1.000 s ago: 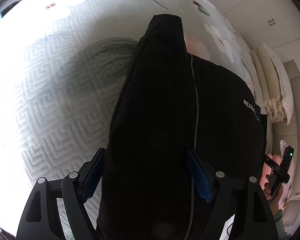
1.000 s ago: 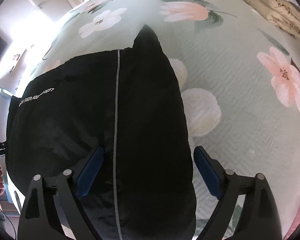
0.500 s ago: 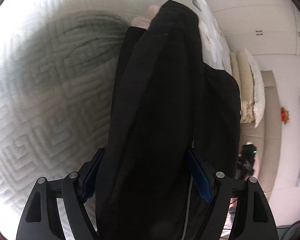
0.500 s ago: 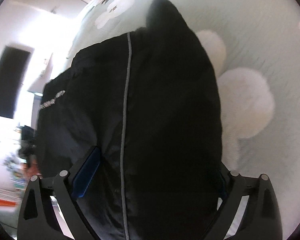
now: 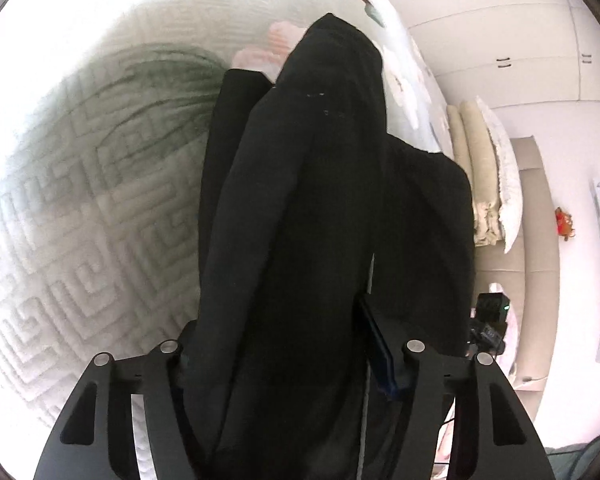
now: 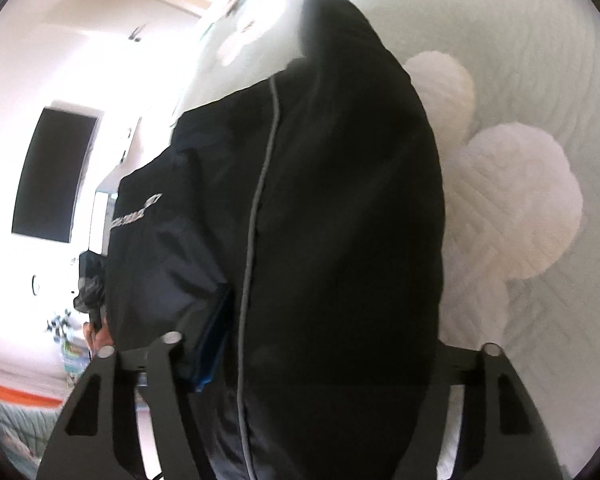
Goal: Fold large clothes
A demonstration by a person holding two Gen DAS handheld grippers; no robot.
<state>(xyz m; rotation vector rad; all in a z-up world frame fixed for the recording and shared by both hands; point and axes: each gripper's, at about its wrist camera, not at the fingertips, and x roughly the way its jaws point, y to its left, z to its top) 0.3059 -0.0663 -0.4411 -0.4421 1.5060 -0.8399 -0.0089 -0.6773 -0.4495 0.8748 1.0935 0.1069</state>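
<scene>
A large black garment (image 5: 332, 208) with a thin grey piping line and small white lettering hangs lifted above the bed. My left gripper (image 5: 288, 344) is shut on one bunched end of it; only the blue pad of the right finger (image 5: 378, 344) shows. My right gripper (image 6: 324, 344) is shut on the other end (image 6: 340, 200); the blue pad of its left finger (image 6: 214, 344) shows and the right finger is hidden by cloth. The garment drapes forward over both grippers and hides most of the view ahead.
Below lies the pale green quilted bedspread (image 5: 80, 200) with pink and white flowers (image 6: 520, 208). Folded cream bedding and pillows (image 5: 488, 184) are stacked by the headboard. White wardrobe doors (image 5: 520, 48) stand beyond. A dark screen (image 6: 56, 172) hangs on the wall.
Both grippers have closed on the garment and lifted it off the bedspread. The views have tilted up, showing more of the room, and the cloth now hangs bunched.
</scene>
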